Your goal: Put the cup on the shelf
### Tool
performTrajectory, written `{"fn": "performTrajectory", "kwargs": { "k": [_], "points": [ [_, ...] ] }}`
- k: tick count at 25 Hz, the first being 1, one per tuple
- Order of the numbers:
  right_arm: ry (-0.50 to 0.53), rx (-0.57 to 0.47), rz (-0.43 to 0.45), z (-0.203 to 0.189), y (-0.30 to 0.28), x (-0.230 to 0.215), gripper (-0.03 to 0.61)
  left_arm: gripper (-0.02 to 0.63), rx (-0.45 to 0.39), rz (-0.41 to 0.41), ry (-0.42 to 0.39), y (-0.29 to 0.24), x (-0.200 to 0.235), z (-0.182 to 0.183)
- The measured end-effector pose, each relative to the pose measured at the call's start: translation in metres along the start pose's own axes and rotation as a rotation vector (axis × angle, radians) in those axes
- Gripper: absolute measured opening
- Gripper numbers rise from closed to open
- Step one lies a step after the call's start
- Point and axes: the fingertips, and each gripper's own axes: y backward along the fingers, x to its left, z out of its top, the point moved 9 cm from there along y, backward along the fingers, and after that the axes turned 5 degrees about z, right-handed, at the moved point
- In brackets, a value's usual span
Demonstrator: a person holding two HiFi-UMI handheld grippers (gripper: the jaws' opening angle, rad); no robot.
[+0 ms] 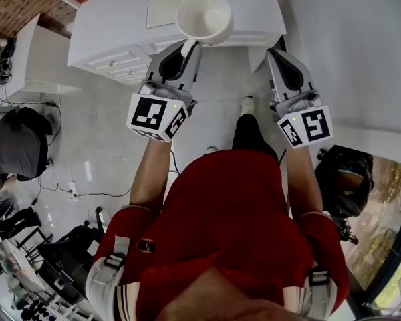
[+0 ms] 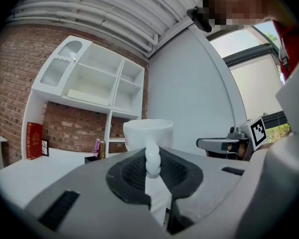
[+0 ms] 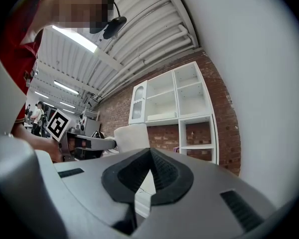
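While the left gripper (image 1: 190, 45) is clenched on the looped handle (image 2: 152, 159) of the white ceramic cup (image 1: 204, 15), the cup stands straight ahead of those jaws. It is upright with its mouth up, its bowl just beyond the fingertips. The white open-fronted shelf unit (image 2: 94, 81) on the brick wall lies farther ahead, above and left of the jaws and well apart from the cup. The move to come therefore seems to turn on a reach forward and upward. The right gripper (image 1: 275, 51), just right of the cup, has its jaws pressed together on nothing.
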Motion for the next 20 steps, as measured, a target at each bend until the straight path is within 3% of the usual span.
{"fn": "performTrajectory", "kwargs": {
  "k": [20],
  "points": [
    [-0.022, -0.01, 0.108, -0.013, -0.103, -0.266, -0.003, 0.048, 0.049, 0.123, -0.023, -0.253, 0.023, -0.004]
  ]
}}
